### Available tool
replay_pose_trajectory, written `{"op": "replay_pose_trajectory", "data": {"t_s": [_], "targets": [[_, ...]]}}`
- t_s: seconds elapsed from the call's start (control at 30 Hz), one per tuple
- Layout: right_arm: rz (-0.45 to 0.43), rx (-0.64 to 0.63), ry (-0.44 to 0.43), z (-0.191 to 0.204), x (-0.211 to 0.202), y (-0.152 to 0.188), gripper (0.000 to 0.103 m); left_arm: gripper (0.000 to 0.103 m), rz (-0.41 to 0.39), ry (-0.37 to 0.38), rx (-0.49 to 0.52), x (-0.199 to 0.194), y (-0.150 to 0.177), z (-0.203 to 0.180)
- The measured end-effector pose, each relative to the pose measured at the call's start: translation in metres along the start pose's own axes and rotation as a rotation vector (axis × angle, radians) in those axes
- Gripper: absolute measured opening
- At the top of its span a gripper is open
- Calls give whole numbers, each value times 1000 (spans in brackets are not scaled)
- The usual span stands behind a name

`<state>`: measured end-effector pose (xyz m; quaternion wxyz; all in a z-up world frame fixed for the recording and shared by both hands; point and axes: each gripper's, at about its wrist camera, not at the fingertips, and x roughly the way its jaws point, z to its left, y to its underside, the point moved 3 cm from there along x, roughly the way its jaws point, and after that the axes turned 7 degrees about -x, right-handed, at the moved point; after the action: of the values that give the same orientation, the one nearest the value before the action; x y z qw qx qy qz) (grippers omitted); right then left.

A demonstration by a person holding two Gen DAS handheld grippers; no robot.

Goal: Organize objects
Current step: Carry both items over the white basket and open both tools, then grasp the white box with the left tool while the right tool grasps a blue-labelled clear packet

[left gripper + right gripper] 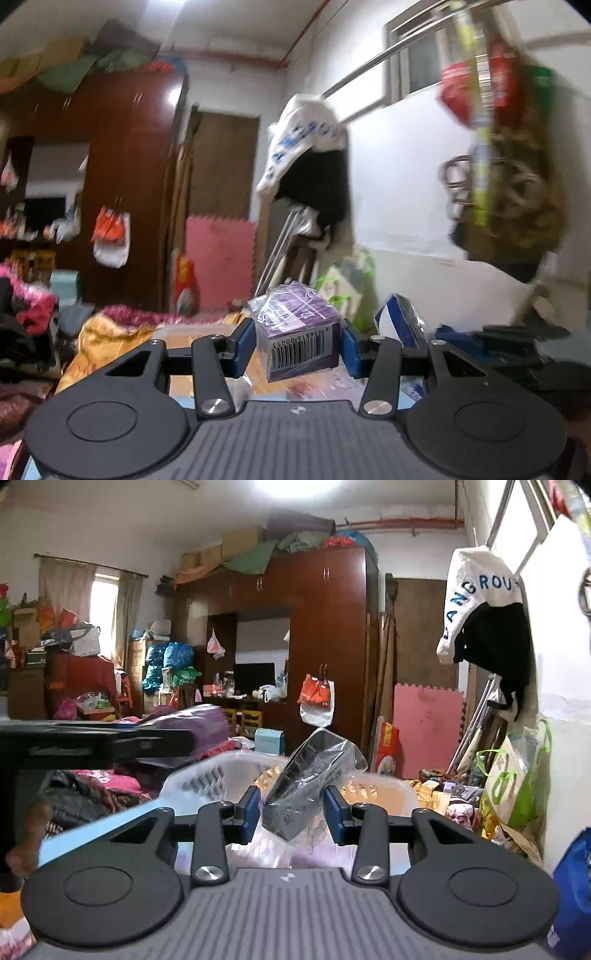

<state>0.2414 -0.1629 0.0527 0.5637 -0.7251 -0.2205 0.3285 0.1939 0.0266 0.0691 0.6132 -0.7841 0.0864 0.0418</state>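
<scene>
Left wrist view: the left hand-held gripper (297, 345) has its blue pads pressed on either side of a small purple box (299, 332) wrapped in clear film, barcode face toward the camera. The box is lifted clear of the clutter below and sits tilted between the pads, its top leaning away. Just to its right, the other gripper's blue and white pack (400, 323) shows in part, also in clear wrap. Beyond lies a yellow-gold cloth (107, 332) heaped on the bed, and on the wall rail hangs a white bag with blue letters (303, 144) over something black. This picture is smeared, so finer detail is lost.

From the right wrist camera, the right hand-held gripper (291, 810) is closed narrowly on a dark grey pack (306, 786) in crinkled clear plastic; the pack stands slanted, its upper end leaning to the right above the pads. Behind it sits a pale laundry basket (207, 779) with slotted walls, near but apart from the pack. At the left edge the left gripper's dark body (92, 742) crosses the picture with a purple blur at its tip. A dark wooden wardrobe (328, 627) fills the far wall, and a pink foam mat (428, 731) leans beside it.
</scene>
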Motion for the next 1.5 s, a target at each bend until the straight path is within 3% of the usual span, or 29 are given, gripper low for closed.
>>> {"op": "replay_pose_trajectory", "data": {"t_s": [0.1,0.23,0.27,0.33,0.4,0.47,0.63,0.7,0.8,0.9,0.97,1.1,1.2,1.27,1.4,1.5], "targets": [[65,15,-2,-9,30,-7,42,52,102,-22,-69,43,-12,12],[135,5,14,-13,54,0,47,53,156,-64,-69,67,-7,18],[135,5,9,-14,55,3,51,59,166,-67,-70,71,-4,19],[131,5,30,-15,55,5,73,73,179,-59,-92,76,-2,23],[123,-11,59,-15,49,6,83,75,186,-62,-105,75,0,29],[104,-11,52,-13,36,5,84,75,166,-63,-103,67,-3,32],[10,25,35,-20,-8,11,103,77,109,-44,-84,22,-1,31],[-18,80,22,-24,-25,27,103,83,85,-41,-70,-3,14,30],[13,110,2,-14,-36,66,103,85,94,-56,-43,-23,46,25],[32,88,-28,7,-37,104,103,85,138,-16,-14,-24,78,14],[67,60,-46,22,-31,121,103,85,162,-36,41,-16,95,3],[134,23,-15,25,-19,137,103,85,181,-128,105,1,109,0],[166,92,67,2,-17,139,103,85,204,-153,114,12,115,5],[198,120,73,-11,-13,138,103,85,215,-158,107,16,117,8],[261,92,26,-11,-1,137,78,85,221,-151,76,12,127,14],[272,-39,118,-1,2,134,78,85,217,-167,94,10,131,16]]}}
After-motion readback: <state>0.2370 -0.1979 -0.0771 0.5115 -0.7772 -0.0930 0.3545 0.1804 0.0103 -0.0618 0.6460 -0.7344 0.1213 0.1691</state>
